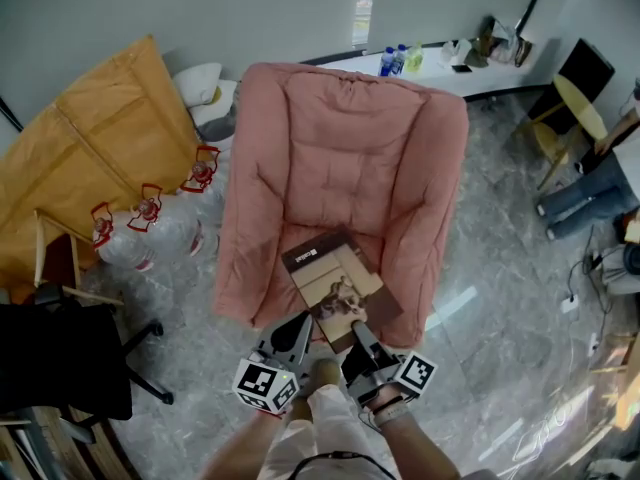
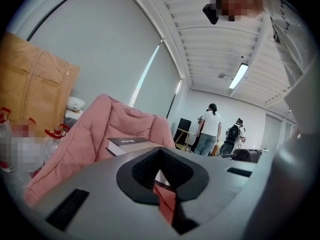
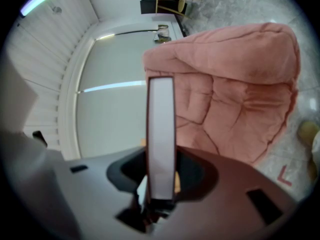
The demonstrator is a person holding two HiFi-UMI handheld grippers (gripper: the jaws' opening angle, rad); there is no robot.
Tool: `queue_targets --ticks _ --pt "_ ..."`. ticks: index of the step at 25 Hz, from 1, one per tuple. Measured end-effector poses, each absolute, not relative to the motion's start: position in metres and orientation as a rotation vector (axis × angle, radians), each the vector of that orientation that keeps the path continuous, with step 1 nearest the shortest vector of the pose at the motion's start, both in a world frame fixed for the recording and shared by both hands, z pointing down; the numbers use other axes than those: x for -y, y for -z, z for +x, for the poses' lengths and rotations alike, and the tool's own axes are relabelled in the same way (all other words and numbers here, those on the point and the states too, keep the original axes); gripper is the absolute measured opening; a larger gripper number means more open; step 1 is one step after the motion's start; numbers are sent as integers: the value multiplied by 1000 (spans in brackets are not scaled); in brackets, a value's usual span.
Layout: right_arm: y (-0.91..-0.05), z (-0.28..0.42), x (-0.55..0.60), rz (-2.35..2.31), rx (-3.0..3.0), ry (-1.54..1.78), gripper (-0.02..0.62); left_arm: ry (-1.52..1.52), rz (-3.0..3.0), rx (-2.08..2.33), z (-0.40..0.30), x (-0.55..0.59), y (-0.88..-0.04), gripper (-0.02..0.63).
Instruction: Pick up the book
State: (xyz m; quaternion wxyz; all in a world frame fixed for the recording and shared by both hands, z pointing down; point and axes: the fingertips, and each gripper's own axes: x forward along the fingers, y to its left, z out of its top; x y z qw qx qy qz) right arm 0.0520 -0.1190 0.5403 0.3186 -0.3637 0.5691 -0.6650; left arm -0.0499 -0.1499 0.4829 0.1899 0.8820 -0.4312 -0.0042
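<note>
One chair is sitting on the floor, with one book lying at its seat's front. Two grippers are meeting there: the left gripper and the right gripper. Three jugs are standing left of the chair, three bottles are standing behind it, and two people are standing beyond it.

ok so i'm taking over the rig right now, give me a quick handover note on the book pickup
Right gripper: jaws closed on the near edge of the brown and tan book; its white page edge stands between them in the right gripper view.
Left gripper: by the book's near left corner, nothing seen between its jaws; open or shut unclear.
Book: at the front of the pink padded armchair seat.
Done: right gripper's grasp.
Left: lift the book clear of the seat; the left gripper could probably help support it.
</note>
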Motion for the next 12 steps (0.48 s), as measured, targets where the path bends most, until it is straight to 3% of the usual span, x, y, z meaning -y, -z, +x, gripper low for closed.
queue_targets --ticks 12 --pt "-525 54 119 -942 -1534 1757 158 10 2534 1198 -43 148 -464 21"
